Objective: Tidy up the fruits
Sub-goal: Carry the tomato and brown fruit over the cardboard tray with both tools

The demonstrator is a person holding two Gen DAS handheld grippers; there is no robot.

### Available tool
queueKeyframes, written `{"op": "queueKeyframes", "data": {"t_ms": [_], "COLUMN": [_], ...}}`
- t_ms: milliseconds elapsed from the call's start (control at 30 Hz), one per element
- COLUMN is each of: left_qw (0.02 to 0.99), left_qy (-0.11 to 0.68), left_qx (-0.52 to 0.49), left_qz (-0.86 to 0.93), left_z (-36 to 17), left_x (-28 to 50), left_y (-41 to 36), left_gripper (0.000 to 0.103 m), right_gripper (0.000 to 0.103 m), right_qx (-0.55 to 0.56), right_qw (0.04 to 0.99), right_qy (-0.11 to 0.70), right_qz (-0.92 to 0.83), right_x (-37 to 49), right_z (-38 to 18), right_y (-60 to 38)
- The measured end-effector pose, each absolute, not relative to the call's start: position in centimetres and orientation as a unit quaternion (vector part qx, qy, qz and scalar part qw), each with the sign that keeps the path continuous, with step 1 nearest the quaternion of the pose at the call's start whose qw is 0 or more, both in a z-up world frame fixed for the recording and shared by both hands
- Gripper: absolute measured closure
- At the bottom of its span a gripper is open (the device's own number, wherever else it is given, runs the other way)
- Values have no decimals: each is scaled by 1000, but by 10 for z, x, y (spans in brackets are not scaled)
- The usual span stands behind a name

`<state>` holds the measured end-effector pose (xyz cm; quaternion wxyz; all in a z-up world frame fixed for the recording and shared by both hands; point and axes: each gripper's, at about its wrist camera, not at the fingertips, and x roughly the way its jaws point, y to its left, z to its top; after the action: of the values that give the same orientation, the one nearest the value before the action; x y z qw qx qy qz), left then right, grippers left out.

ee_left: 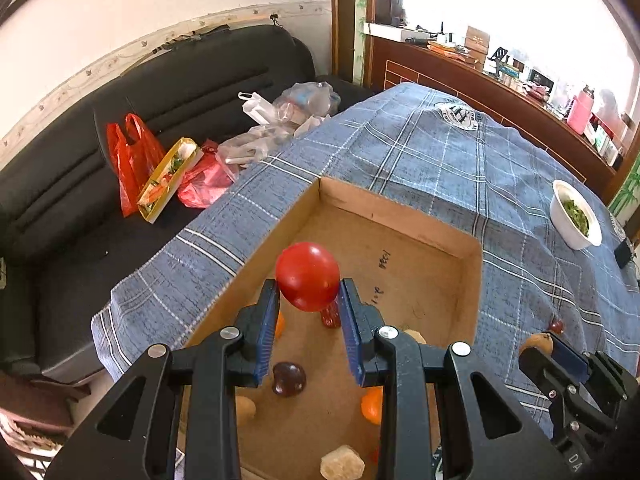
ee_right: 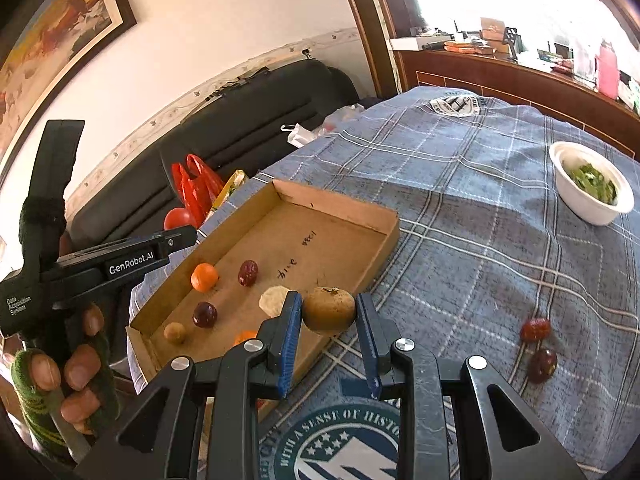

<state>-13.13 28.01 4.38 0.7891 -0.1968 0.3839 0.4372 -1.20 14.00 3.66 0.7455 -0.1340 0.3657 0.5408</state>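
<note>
My left gripper (ee_left: pixel 308 292) is shut on a red tomato (ee_left: pixel 307 276) and holds it above the shallow cardboard tray (ee_left: pixel 400 204). In the right wrist view the tomato (ee_right: pixel 179 219) shows at the tip of the left gripper (ee_right: pixel 182 234), left of the tray (ee_right: pixel 340 206). My right gripper (ee_right: pixel 328 312) is shut on a brown round fruit (ee_right: pixel 329 310) at the tray's near right edge. The tray holds an orange (ee_right: pixel 204 277), a red date (ee_right: pixel 248 273), a dark plum (ee_right: pixel 205 314), a small tan fruit (ee_right: pixel 175 333) and a pale piece (ee_right: pixel 273 299).
A red date (ee_right: pixel 535 330) and a dark fruit (ee_right: pixel 541 365) lie on the blue plaid cloth (ee_right: pixel 460 184) right of the tray. A white bowl of greens (ee_right: pixel 591 182) stands at far right. A black sofa (ee_left: pixel 140 120) with plastic bags (ee_left: pixel 134 160) is beyond the table's left edge.
</note>
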Motion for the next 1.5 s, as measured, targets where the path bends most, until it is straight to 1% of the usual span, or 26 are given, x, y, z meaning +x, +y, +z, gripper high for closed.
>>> {"op": "queueKeyframes", "data": {"t_ms": [733, 1000, 1500], "left_qw": [779, 775, 750], "left_qy": [399, 407, 459], "left_qx": [-179, -181, -216], "left_qz": [449, 448, 425], "left_z": [33, 26, -16], "left_x": [-109, -98, -64], "left_y": [306, 318, 353], "left_gripper": [75, 75, 75], "right_gripper": [75, 75, 75], "right_qx": [-149, -164, -202], "right_qw": [735, 732, 716], "right_qy": [360, 364, 383], "right_qz": [555, 553, 548], "right_x": [0, 6, 15], "right_z": [35, 25, -9], "right_y": [186, 205, 241]}}
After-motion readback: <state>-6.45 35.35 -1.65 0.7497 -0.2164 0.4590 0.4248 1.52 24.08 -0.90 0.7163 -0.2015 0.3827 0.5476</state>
